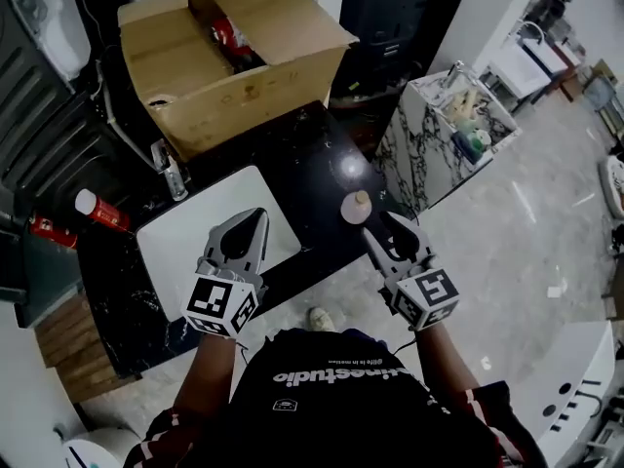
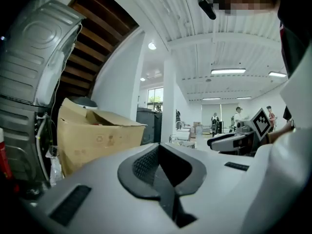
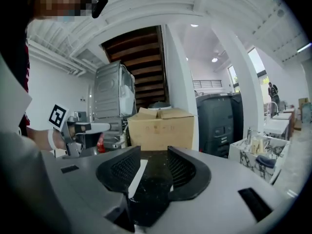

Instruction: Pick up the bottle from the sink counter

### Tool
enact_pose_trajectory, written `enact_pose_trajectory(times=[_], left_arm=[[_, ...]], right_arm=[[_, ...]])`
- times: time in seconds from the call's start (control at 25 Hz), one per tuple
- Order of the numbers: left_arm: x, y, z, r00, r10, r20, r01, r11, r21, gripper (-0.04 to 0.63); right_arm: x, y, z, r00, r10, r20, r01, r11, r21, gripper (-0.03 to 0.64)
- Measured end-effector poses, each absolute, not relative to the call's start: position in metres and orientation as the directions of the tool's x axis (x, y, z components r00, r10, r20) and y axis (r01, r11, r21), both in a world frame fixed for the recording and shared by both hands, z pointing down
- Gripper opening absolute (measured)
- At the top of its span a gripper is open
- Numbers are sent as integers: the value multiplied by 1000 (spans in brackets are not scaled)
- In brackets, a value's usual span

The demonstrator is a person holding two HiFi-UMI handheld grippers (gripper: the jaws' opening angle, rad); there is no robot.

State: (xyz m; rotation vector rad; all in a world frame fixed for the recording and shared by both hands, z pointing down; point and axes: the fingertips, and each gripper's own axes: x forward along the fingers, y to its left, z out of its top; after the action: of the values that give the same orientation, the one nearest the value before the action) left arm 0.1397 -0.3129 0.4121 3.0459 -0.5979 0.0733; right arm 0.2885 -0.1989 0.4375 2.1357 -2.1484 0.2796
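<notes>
A small bottle (image 1: 356, 206) with a pale pinkish top stands upright on the black sink counter (image 1: 312, 154), right of the white basin (image 1: 185, 247). My right gripper (image 1: 385, 225) hovers just to the right of the bottle and a little nearer to me, apart from it. Its jaws are open, and in the right gripper view (image 3: 153, 156) only the dark counter shows between them; the bottle is hidden there. My left gripper (image 1: 255, 218) hangs over the basin's near right part, shut and empty, and its pads meet in the left gripper view (image 2: 161, 155).
An open cardboard box (image 1: 234, 57) fills the far end of the counter. A tap (image 1: 172, 178) stands beside the basin. A red bottle (image 1: 101, 211) lies at the left. A marble-patterned stand (image 1: 429, 144) with toiletries sits to the right, over bare floor.
</notes>
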Motion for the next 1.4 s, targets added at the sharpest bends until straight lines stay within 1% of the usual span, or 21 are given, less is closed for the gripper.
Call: enact_pose_trajectory(times=[0.16,0.32,0.52,0.68,0.8,0.88,0.92,1.16,1.4], left_arm=[[178,-315,427,943,-320,86,-324,-946,31,11],[201,-322,448,945,-301,126,-307,-951,39,11],[214,-328,464,944,-291,158,-303,-952,52,11],[216,-332,474,937,-300,182,-314,-948,58,11],[216,-337,475,931,-314,189,-329,-942,59,11],[212,-339,473,926,-328,188,-343,-938,54,11],[209,-341,470,923,-337,185,-352,-935,51,11],[165,-347,451,891,-423,166,-433,-901,27,11],[101,-354,436,842,-519,148,-527,-850,14,11]], right_arm=[[316,-213,488,21,-960,279,-997,-41,-69,227],[339,-237,534,55,-939,338,-994,-83,-70,242],[365,-262,580,97,-908,409,-991,-128,-48,247],[377,-274,600,117,-892,436,-990,-139,-19,247],[378,-282,603,113,-895,432,-992,-125,1,241],[376,-286,601,109,-900,421,-993,-113,15,176],[376,-287,600,108,-901,420,-994,-111,17,169],[366,-284,590,75,-902,425,-997,-67,32,166],[310,-289,519,-32,-937,349,-999,41,20,166]])
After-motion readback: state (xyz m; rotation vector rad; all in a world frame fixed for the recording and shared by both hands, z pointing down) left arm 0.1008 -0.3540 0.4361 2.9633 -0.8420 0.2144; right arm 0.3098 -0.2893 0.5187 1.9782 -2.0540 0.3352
